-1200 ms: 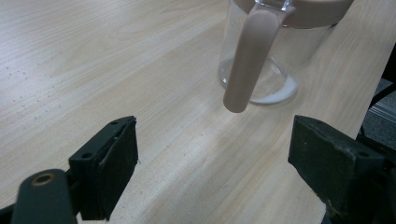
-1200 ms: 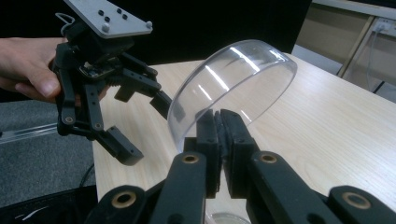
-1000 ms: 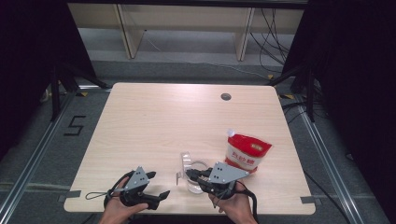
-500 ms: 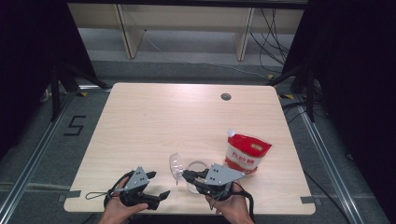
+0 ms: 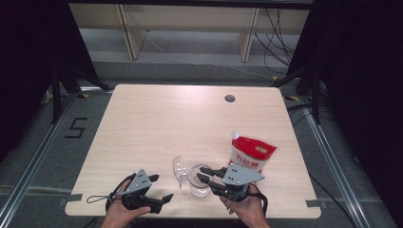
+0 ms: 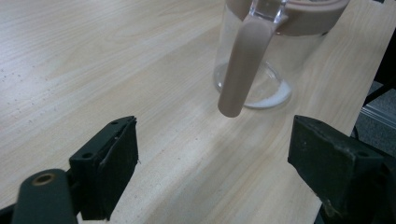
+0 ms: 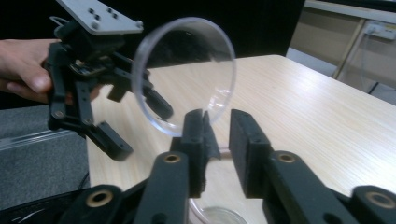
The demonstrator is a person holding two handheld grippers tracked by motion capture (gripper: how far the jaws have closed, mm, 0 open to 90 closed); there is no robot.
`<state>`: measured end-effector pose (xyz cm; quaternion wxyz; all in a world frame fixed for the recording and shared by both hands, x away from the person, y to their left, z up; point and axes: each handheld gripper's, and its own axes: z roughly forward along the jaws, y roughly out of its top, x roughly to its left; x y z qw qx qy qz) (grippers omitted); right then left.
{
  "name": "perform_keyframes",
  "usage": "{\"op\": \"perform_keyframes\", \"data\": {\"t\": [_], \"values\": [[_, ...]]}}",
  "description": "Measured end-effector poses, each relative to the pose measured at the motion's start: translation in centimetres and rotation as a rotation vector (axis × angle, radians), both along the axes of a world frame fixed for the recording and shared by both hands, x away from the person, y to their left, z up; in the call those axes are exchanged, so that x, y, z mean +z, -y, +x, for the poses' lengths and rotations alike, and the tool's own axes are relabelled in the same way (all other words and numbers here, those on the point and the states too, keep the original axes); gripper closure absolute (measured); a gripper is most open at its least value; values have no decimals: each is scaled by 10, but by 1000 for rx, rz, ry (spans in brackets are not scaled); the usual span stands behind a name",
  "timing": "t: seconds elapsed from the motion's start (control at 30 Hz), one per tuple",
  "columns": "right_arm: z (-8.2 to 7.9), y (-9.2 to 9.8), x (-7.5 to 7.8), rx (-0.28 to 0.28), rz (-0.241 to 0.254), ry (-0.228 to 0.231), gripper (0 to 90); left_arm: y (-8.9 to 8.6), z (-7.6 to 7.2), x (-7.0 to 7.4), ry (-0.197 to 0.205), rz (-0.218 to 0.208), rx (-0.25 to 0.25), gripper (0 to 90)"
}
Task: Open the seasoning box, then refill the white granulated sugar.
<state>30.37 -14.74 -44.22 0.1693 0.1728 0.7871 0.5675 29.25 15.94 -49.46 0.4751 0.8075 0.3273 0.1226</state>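
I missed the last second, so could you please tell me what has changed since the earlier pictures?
The right gripper has just been opening its jaws, letting go of the clear hinged lid, which now stands flipped open left of the glass jug. The left gripper and the red pouch stayed put.

The jar (image 5: 199,180) sits near the table's (image 5: 157,123) front edge, its lid (image 5: 178,169) tipped up at ten o'clock, and the pouch (image 5: 252,154) stands at two o'clock.
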Motion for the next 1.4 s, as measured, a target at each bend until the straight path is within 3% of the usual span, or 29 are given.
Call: {"op": "perform_keyframes", "data": {"t": [0.1, 0.13, 0.2, 0.37, 0.47, 0.5, 0.57, 0.6, 0.63, 0.67, 0.7, 0.73, 0.83, 0.93, 0.97, 1.07, 1.2, 1.23, 1.4], "values": [[0, 12, -3, -24, 22, -9, 671, -3, 0, 1, -3, -13, 0, 152], [2, 17, -4, -23, 14, 15, 645, -5, 0, 2, -1, -7, -5, 152], [-2, 26, -7, -56, 27, -25, 604, -5, 0, 2, 0, -37, 11, 152], [1, 43, -11, -90, 40, -10, 506, -9, 0, 4, 13, -18, 16, 152], [-4, 50, -14, -122, 56, -50, 479, -8, -1, 4, 7, -27, 12, 152], [-3, 53, -15, -109, 52, -54, 470, -8, -2, 3, 16, -13, 10, 152], [-6, 58, -16, -150, 40, -47, 464, -6, -3, 2, 5, -23, 10, 152], [-6, 59, -18, -129, 59, -47, 461, -6, -3, 1, 11, -25, 7, 152], [-8, 62, -17, -159, 46, -62, 458, -6, -3, 2, 7, -15, 5, 152], [-8, 65, -18, -150, 45, -58, 456, -5, -3, 1, 11, -18, 2, 153], [-11, 66, -18, -168, 39, -85, 455, -5, -4, 1, 10, -20, 3, 153], [-9, 71, -17, -176, 32, -42, 453, -5, -4, 1, 8, -18, 2, 152], [-14, 76, -19, -182, 33, -70, 451, -6, -3, 1, 13, -16, 7, 153], [-17, 83, -21, -203, 10, -63, 450, -6, -3, 2, 16, -15, 11, 152], [-19, 85, -22, -202, 16, -88, 449, -6, -3, 2, 16, -15, 9, 152], [-19, 93, -23, -225, -6, -58, 441, -6, -4, 2, 16, -12, 8, 153], [-24, 103, -24, -264, -10, -101, 408, -6, -3, 3, 39, 1, -5, 153], [-24, 105, -25, -253, -9, -97, 408, -5, -5, 2, 23, -11, 8, 152], [-28, 119, -26, -298, -9, -107, 360, -7, -5, 1, 25, -7, 5, 153]]}}
